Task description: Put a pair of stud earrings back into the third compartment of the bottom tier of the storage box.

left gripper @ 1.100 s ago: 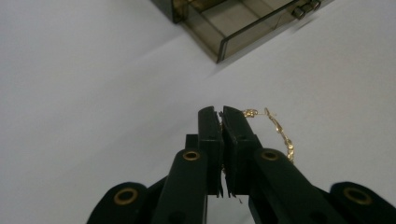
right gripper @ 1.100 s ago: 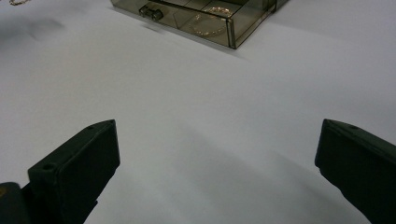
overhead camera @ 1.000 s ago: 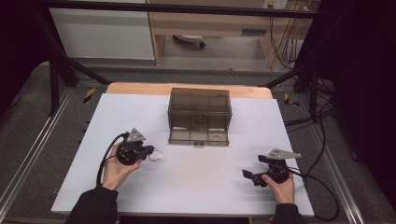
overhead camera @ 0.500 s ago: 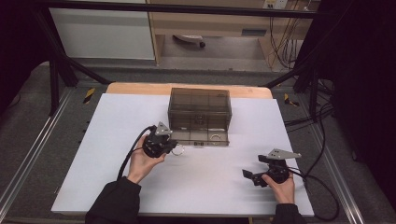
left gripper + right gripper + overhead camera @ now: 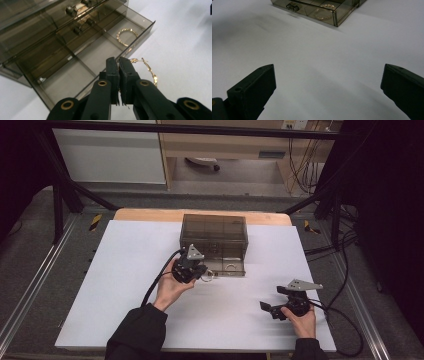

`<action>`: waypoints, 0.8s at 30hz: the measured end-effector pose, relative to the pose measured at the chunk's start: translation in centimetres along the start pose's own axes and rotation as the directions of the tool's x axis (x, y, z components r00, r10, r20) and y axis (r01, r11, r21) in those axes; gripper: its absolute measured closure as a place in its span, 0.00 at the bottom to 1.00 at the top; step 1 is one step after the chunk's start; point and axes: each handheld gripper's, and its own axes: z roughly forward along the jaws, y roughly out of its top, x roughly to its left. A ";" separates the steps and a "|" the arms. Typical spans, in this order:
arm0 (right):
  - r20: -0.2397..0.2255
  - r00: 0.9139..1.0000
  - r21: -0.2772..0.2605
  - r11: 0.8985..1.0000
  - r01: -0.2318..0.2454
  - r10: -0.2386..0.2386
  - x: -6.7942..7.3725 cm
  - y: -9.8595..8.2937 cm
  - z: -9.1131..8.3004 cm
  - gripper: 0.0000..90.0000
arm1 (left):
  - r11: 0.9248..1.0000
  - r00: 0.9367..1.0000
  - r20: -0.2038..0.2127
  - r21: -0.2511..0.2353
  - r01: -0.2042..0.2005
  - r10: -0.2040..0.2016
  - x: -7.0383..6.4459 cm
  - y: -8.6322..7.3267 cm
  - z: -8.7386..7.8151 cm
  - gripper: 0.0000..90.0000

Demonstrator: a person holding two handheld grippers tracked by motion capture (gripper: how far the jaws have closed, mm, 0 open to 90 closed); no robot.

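Here the left gripper (image 5: pixel 119 65) pinched a gold hoop (image 5: pixel 150 72) just outside the open drawer (image 5: pixel 82 65); the thin hold looked likely to slip, dropping it onto the table. The right gripper (image 5: pixel 328 82) sat released.

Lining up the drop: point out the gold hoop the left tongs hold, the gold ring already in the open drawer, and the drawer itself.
Thin gold hoop (image 5: pixel 150 71), left gripper view, its outer curve.
Gold beaded ring (image 5: pixel 127 36), left gripper view, its band.
Smoky clear plastic drawer (image 5: pixel 139 35), left gripper view, front wall.
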 end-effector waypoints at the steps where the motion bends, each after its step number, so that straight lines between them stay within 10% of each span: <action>1: -0.001 1.000 0.002 1.000 -0.001 0.001 0.0 0.0 0.0 0.01 | 1.000 1.000 0.002 -0.001 0.000 0.000 -0.1 0.2 0.2 0.96; 24: -0.002 1.000 0.001 1.000 0.000 0.000 0.0 0.0 0.0 0.01 | 1.000 1.000 -0.007 0.016 -0.015 0.015 -1.4 3.8 4.9 0.96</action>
